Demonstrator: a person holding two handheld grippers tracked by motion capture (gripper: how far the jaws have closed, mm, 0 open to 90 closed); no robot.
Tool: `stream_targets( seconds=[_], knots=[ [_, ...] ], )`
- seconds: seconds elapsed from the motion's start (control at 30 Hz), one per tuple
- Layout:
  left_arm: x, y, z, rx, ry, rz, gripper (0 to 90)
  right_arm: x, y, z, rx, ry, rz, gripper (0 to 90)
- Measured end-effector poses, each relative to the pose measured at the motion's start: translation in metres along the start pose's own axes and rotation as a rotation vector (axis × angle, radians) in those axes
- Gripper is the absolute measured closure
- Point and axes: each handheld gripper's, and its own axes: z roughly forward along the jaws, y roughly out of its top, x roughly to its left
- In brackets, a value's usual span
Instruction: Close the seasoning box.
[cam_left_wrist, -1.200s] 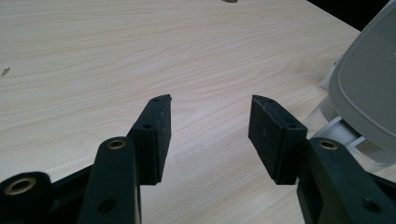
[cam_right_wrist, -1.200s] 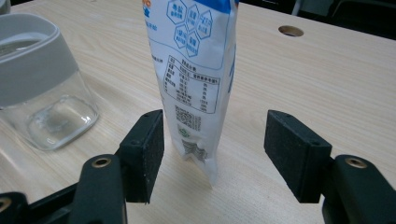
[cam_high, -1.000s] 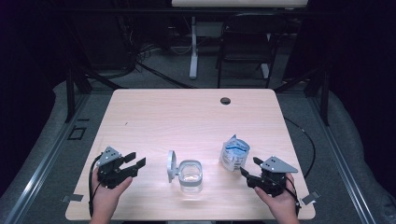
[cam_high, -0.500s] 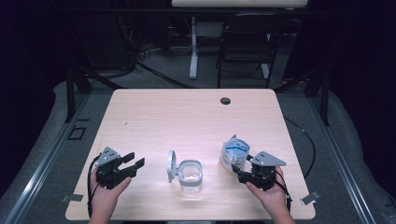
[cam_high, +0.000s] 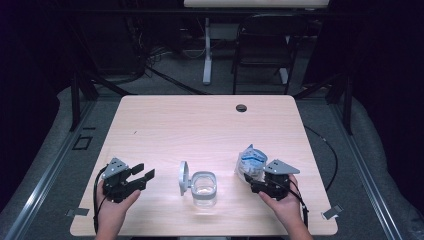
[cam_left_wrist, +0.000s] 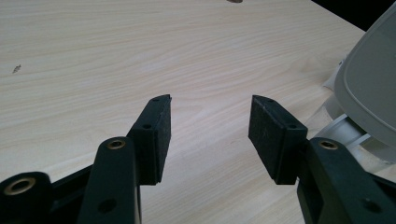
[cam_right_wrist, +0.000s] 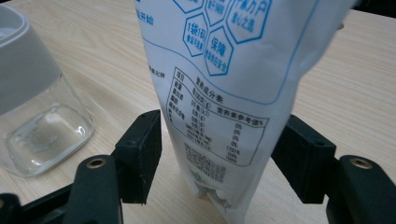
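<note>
A white bag with blue print (cam_high: 251, 159) stands upright on the wooden table (cam_high: 200, 130) at the front right. My right gripper (cam_high: 253, 181) is open, one jaw on each side of the bag's lower part (cam_right_wrist: 219, 107), which looks unsqueezed. To its left is a clear glass jar (cam_high: 204, 187) with a grey collar (cam_right_wrist: 23, 70), its hinged grey lid (cam_high: 183, 177) flipped up. At the front left my left gripper (cam_high: 142, 171) is held open over bare table, nothing between its jaws (cam_left_wrist: 210, 100). The lid (cam_left_wrist: 369, 84) sits off to its right.
A dark cable hole (cam_high: 241, 107) marks the table's far side. Behind the table are a black chair (cam_high: 262, 45) and a white desk leg (cam_high: 207, 50). A cable (cam_high: 327, 150) trails off the table's right edge.
My right gripper has slid left toward the bag, and its jaws now flank the bag's base. The left gripper, jar and bag stay put.
</note>
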Motion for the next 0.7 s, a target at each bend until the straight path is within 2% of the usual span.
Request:
stream_targets(
  seconds=[0.37, 0.7],
  knots=[
    [0.0005, 0.0003, -0.0009, -0.002, -0.001, 0.001, 49.5, 0.0012, -0.0004, 0.0095, -0.005, 0.001, 0.013, 36.1],
    [-0.0004, 0.0004, -0.0008, -0.003, 0.000, 0.001, 49.5, 0.0030, 0.0013, 0.0091, 0.011, -0.016, 0.007, 41.7]
  ],
)
